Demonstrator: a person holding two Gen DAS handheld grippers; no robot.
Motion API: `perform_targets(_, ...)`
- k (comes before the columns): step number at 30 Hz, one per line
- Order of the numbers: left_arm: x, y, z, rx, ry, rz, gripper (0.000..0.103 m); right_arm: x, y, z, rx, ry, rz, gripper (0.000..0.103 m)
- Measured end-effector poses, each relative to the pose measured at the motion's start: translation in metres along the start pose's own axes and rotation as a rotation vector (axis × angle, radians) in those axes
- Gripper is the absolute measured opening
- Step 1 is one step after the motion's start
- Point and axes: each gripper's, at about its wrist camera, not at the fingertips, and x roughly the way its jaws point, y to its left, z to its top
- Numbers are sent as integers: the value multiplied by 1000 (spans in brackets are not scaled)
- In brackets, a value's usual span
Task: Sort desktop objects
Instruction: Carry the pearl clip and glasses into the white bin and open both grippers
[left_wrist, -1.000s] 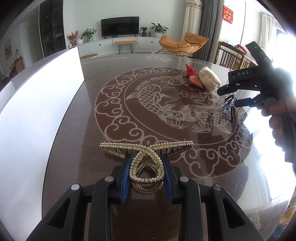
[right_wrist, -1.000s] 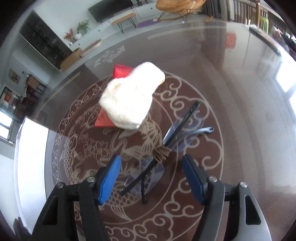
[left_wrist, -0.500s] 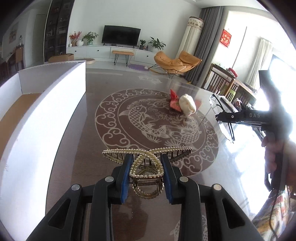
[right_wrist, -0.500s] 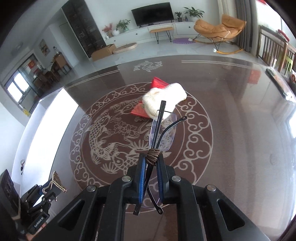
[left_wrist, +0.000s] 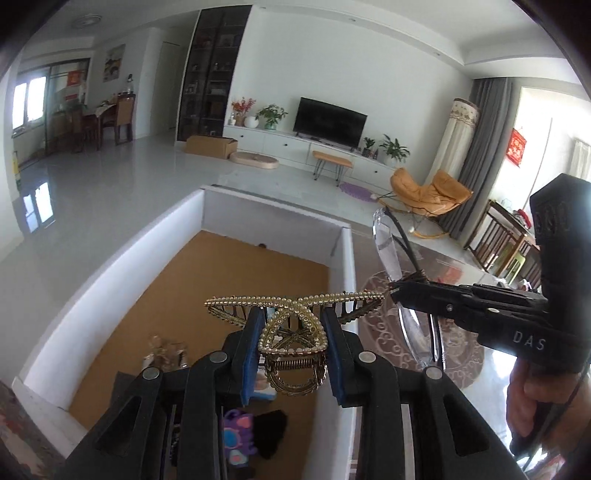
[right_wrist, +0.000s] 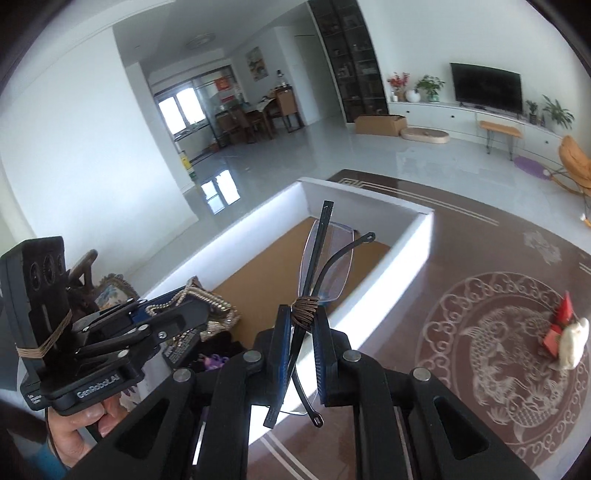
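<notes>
My left gripper is shut on a gold pearl-studded hair claw and holds it in the air over the near end of a white box with a brown floor. My right gripper is shut on folded rimless glasses, held upright above the box's near wall. The right gripper with the glasses also shows in the left wrist view, just right of the claw. The left gripper with the claw shows in the right wrist view, at the left.
The box holds small items at its near end: a purple toy, a dark object and a pale trinket. A white pouch on a red packet lies on the dark patterned table at the right.
Both grippers have risen and swung left from the table to above the white box, carrying the hair claw and the glasses. One second ago the right gripper was open over the glasses.
</notes>
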Motion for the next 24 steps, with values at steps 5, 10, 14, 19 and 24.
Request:
perform_targets(5, 26, 61, -30, -50, 131, 136, 31, 78, 53, -2, -62, 74, 73, 13)
perform_targets(10, 56, 84, -59, -74, 265, 216, 42, 137, 59, -26, -30, 201, 110, 45)
perform_targets(14, 45, 76, -59, -58, 180, 245, 74, 120, 43, -32, 41, 131, 149, 65)
perform_targets(19, 20, 38, -52, -3, 53, 229, 80, 57, 16, -36, -11, -42, 63, 89)
perform_targets(24, 0, -30, -42, 85, -21, 85, 80, 7, -61, -85, -24, -117, -210, 97)
